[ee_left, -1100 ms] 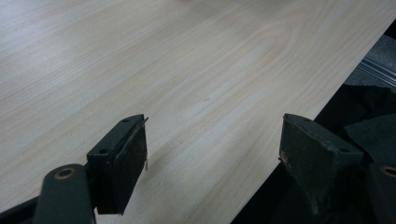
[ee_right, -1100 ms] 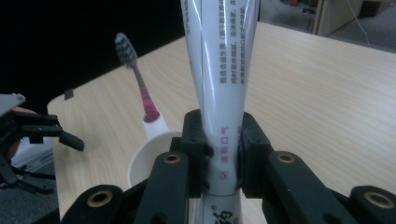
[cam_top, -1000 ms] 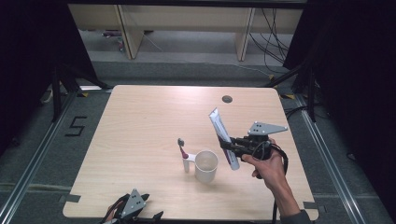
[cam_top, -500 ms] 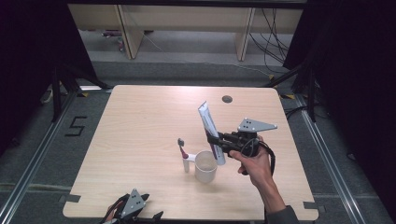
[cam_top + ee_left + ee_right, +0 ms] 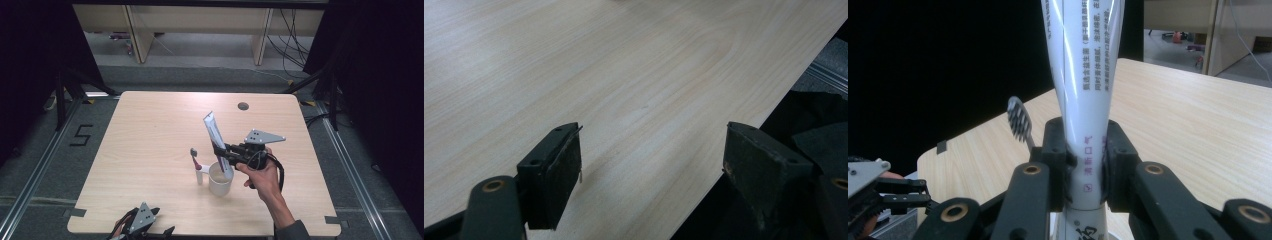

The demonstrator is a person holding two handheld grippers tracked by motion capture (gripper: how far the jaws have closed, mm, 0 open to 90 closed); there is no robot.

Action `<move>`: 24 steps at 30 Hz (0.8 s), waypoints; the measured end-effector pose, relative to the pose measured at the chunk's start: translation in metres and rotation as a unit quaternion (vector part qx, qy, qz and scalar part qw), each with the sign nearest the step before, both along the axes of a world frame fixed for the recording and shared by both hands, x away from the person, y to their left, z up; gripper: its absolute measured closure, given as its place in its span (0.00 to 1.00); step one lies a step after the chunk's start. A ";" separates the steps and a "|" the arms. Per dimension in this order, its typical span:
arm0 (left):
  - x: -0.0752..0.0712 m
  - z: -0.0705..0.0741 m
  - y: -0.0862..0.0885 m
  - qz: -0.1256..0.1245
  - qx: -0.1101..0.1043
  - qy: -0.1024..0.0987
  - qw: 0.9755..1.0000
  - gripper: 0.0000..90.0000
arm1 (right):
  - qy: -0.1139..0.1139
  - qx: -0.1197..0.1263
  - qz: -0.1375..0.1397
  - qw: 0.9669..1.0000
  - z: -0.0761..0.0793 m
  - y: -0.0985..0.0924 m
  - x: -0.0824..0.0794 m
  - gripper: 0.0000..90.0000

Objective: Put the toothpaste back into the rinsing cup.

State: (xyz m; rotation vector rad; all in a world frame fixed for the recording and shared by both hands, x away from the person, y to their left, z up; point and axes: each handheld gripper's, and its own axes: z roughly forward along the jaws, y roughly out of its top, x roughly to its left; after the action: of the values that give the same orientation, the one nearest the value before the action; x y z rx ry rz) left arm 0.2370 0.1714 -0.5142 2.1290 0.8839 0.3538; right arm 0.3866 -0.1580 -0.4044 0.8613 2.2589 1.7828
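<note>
Since a second ago the right hand-held gripper [image 5: 223, 154] has carried the toothpaste tube [image 5: 216, 140] leftward across the table [image 5: 150, 130], from beside the white cup [image 5: 220, 179] to right over it. Its jaws are pinching the tube near the lower end; the tube stands nearly upright, tilted a little, its bottom end at the cup's mouth, flat crimped end up. In the right gripper view the pads press on both sides of the printed white tube. A toothbrush [image 5: 196, 164] stands just left of the cup, bristles up. The left hand-held gripper [image 5: 145, 231] rests at the table's near edge, its jaws spread with only bare wood between them.
</note>
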 end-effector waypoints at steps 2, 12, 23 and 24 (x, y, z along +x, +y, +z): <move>0.000 0.000 0.000 -0.001 0.001 0.001 1.000 0.25 | 0.010 0.001 -0.002 1.000 -0.003 0.001 -0.002 0.85; 0.000 0.000 0.000 -0.001 0.001 0.001 1.000 0.25 | -0.002 0.002 -0.001 1.000 -0.019 0.004 -0.001 0.85; 0.000 0.000 0.000 -0.001 0.001 0.001 1.000 0.26 | 0.009 -0.001 0.002 1.000 -0.034 0.007 -0.002 0.85; 0.000 0.000 0.000 -0.001 0.001 0.001 1.000 0.25 | 0.015 -0.002 0.000 1.000 -0.035 0.007 -0.003 0.85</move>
State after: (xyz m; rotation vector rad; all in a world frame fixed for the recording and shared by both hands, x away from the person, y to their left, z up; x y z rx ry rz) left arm 0.2368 0.1710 -0.5145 2.1328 0.8831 0.3515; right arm 0.3836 -0.1505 -0.4394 0.8926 2.2795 1.7779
